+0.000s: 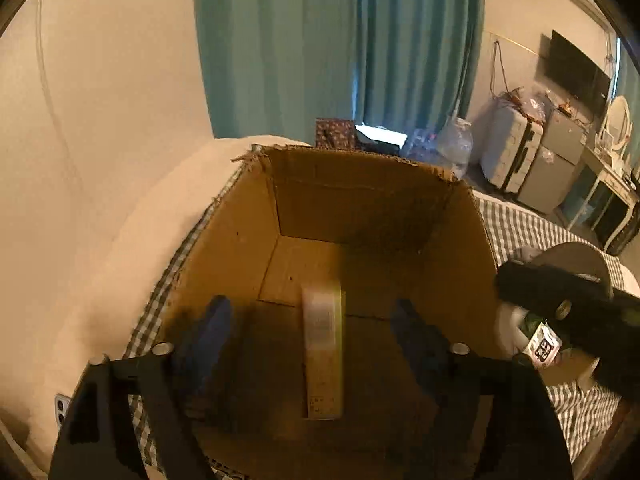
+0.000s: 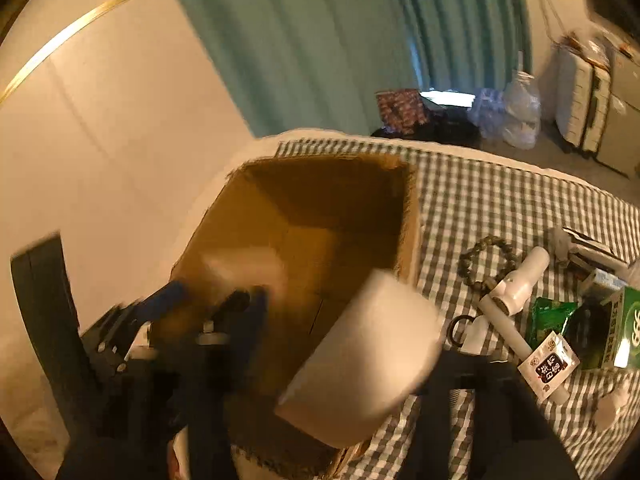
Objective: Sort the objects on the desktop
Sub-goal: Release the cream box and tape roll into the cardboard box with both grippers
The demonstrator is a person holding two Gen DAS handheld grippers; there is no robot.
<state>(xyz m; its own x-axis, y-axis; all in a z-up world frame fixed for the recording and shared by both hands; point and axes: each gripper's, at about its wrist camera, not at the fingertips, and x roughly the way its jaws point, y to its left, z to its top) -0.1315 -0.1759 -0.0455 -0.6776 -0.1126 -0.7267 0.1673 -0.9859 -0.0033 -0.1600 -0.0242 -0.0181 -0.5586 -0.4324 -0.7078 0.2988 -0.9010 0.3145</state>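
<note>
An open cardboard box [image 1: 360, 200] [image 2: 320, 208] stands on the checked cloth [image 2: 500, 200]. In the left wrist view my left gripper [image 1: 312, 332] hangs open over it, blue fingers [image 1: 212, 332] wide apart. A slim pale-yellow carton [image 1: 324, 356] lies between them down inside the box, touching neither finger. In the right wrist view a blurred white paper roll [image 2: 360, 356] is over the box's near right corner. My right gripper [image 2: 316, 312] is open: its left finger [image 2: 256, 304] stands clear of the roll and the other is hidden behind it.
On the cloth right of the box lie a bead bracelet [image 2: 488, 264], a white plastic pipe piece [image 2: 516, 292], a sachet [image 2: 548, 360], a green packet [image 2: 548, 316] and a green carton [image 2: 624, 328]. Suitcases [image 1: 516, 152] and a water bottle [image 1: 456, 140] stand beyond.
</note>
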